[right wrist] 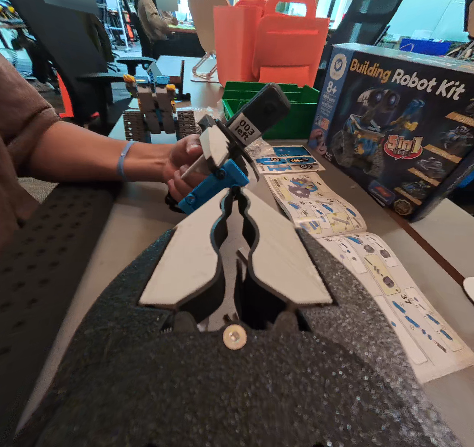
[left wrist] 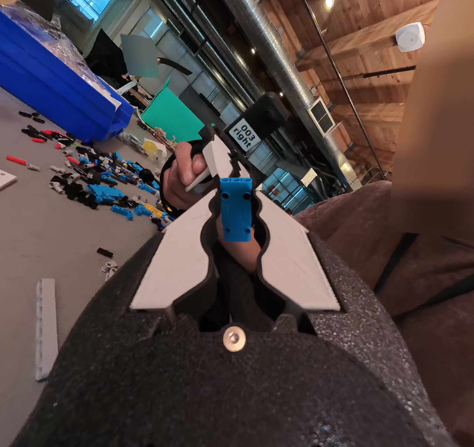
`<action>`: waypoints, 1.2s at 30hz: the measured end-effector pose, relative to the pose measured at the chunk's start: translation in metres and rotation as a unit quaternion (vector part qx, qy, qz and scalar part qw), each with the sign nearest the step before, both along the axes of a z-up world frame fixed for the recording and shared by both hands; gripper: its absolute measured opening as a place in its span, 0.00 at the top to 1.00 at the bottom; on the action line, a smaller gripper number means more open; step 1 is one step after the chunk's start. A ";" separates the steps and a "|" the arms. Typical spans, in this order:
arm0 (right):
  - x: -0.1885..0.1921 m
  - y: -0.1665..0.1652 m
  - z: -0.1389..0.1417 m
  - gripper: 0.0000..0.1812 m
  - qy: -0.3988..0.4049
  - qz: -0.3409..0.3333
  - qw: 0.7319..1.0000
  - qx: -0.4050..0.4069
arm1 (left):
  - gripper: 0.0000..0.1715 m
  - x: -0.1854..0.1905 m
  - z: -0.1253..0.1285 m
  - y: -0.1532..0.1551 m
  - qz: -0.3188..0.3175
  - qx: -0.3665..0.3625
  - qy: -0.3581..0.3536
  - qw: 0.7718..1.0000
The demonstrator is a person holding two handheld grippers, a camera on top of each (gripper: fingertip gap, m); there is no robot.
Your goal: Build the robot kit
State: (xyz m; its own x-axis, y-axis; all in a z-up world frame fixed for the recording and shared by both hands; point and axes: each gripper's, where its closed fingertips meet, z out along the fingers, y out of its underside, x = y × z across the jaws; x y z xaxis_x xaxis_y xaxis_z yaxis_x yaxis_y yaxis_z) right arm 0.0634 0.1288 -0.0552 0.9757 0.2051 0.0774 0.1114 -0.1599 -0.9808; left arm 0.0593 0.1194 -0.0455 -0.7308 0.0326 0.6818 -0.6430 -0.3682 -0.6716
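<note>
Left wrist view: the left gripper (left wrist: pixel 236 204) is clamped on a blue block (left wrist: pixel 236 211), lifted above the grey table (left wrist: pixel 51 229), loose pieces (left wrist: pixel 102 178) well off to its left. Right wrist view: the right gripper (right wrist: pixel 237 193) has its tips nearly together right at that block's (right wrist: pixel 213 183) end, whether it grips I cannot tell; the open booklet (right wrist: pixel 333 229) lies just right, table edge at left.

Two grippers show: the left gripper (left wrist: pixel 235 199) and the right gripper (right wrist: pixel 237 196). One blue panel piece (left wrist: pixel 236 210) sits between them. One blue bin (left wrist: pixel 51 86), one grey beam (left wrist: pixel 46 328), one green bin (right wrist: pixel 295 117), one orange bag (right wrist: pixel 272 47), one kit box (right wrist: pixel 400 127), one instruction booklet (right wrist: pixel 359 268), one sticker sheet (right wrist: pixel 287 161), one built model (right wrist: pixel 156 111). Loose small pieces are too many to count.
</note>
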 end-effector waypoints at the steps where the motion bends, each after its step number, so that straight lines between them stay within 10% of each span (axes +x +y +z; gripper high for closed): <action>1: 0.000 0.000 0.001 0.98 0.001 0.001 1.000 0.001 | 0.87 -0.001 0.001 -0.001 -0.002 0.001 -0.003 1.000; 27: 0.001 -0.001 0.000 0.98 0.004 0.002 1.000 0.012 | 0.87 0.001 0.000 -0.001 0.010 0.013 -0.008 1.000; 36: 0.035 -0.005 0.003 0.89 0.073 -0.063 0.995 0.033 | 0.87 0.028 -0.008 0.020 0.123 0.079 -0.016 0.989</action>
State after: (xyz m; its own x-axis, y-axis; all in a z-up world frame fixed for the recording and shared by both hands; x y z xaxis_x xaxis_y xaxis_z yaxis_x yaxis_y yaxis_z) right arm 0.0988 0.1238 -0.0523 0.9951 0.0799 -0.0582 -0.0503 -0.0974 -0.9940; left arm 0.0870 0.1396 -0.0540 -0.7243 -0.2549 0.6406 -0.5243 -0.3997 -0.7519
